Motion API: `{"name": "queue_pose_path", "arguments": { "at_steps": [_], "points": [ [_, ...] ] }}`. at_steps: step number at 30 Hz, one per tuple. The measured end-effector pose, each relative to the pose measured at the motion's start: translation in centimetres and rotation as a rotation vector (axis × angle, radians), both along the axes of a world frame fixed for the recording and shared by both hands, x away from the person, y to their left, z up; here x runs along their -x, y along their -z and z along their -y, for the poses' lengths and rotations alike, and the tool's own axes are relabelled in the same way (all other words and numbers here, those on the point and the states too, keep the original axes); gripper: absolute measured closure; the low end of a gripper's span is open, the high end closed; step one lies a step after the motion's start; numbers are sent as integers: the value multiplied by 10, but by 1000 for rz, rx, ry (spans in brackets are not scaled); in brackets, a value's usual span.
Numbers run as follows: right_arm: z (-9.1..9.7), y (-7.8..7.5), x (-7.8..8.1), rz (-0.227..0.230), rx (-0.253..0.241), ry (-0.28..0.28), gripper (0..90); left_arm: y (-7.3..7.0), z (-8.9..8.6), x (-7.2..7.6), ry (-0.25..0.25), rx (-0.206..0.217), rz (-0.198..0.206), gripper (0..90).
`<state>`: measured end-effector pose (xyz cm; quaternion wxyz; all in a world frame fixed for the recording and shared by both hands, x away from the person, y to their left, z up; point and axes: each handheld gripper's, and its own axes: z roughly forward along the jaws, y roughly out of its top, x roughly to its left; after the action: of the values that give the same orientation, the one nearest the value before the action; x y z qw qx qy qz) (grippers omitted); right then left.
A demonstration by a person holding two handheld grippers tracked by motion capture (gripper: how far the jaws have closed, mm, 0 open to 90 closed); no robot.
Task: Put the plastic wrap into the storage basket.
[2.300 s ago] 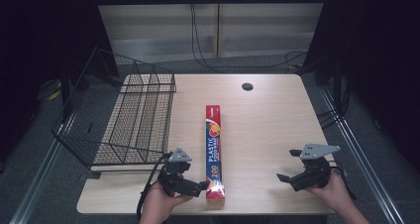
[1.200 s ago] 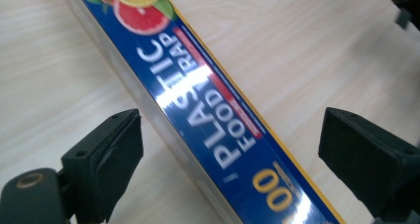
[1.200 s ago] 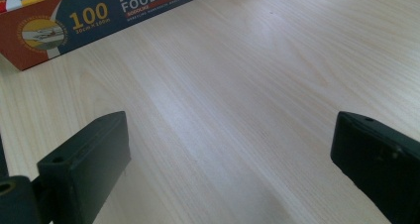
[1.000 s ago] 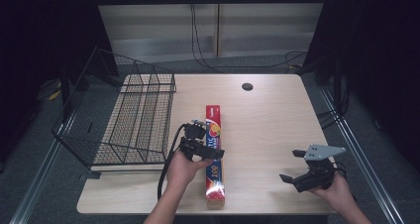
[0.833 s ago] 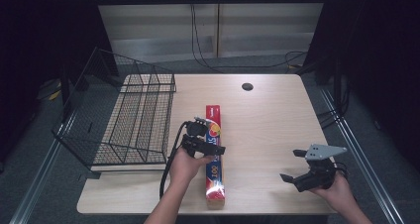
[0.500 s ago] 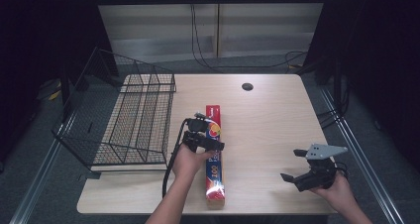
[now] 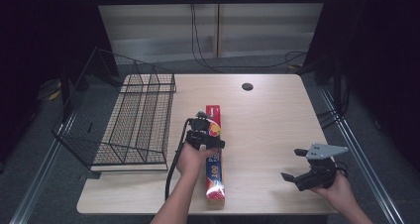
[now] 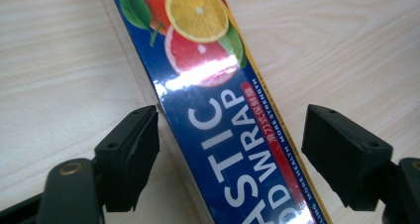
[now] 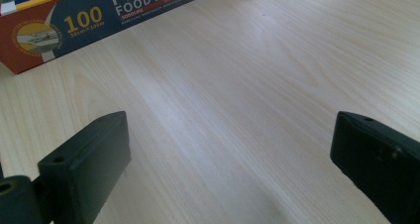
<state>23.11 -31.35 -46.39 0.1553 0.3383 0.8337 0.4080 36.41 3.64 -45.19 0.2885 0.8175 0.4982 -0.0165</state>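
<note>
Item: plastic wrap box (image 7: pixel 215 157), long and narrow, lying flat lengthwise on the wooden surface (image 7: pixel 277 120), just right of the wire basket (image 7: pixel 129 120). Glossy blue top with white lettering, citrus-fruit picture, red edges, "100" near the end closest to the person.

Left tongs (image 8: pixel 230 154): astride the box at mid-length, jaws just now closing, one pad at its edge, the other apart; no grip.

Right tongs (image 7: pixel 295 165): wide, nothing between them, well apart from the box.
</note>
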Motion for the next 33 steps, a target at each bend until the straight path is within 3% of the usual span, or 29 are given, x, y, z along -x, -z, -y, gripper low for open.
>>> {"name": "queue_pose_path", "arguments": {
  "at_steps": [3, 11, 13, 18, 20, 22, 26, 30, 31, 33],
  "points": [
    [-1, 0, 1, 9, 8, 1, 19, 3, 3, -1, 10, -25, -13, 236],
    [0, -1, 0, 8, 5, -2, 23, 4, 4, -2, 1, -33, 1, 235],
    [0, -2, 1, 6, 1, 4, 24, 4, 6, -1, -16, -21, 4, 235],
    [0, -2, 1, 8, 3, 3, 24, 6, 9, -1, -25, -54, 3, 239],
    [0, -2, 1, 11, 0, 0, 25, 8, 10, -1, -57, -43, -8, 242],
    [0, -2, 1, 7, 0, -1, 25, 8, 10, -1, -58, -47, -25, 246],
    [1, -2, 1, 11, -1, 5, 25, 8, 16, 2, -79, -81, -10, 256],
    [1, -3, 1, 15, -3, 10, 25, 7, 16, 1, -87, -94, -37, 265],
    [1, -3, 1, 14, -4, 9, 25, 4, 21, 4, -94, -133, -10, 271],
    [1, -3, 1, 15, -3, 9, 25, 4, 25, 6, -93, -153, 13, 276]
  ]
}}
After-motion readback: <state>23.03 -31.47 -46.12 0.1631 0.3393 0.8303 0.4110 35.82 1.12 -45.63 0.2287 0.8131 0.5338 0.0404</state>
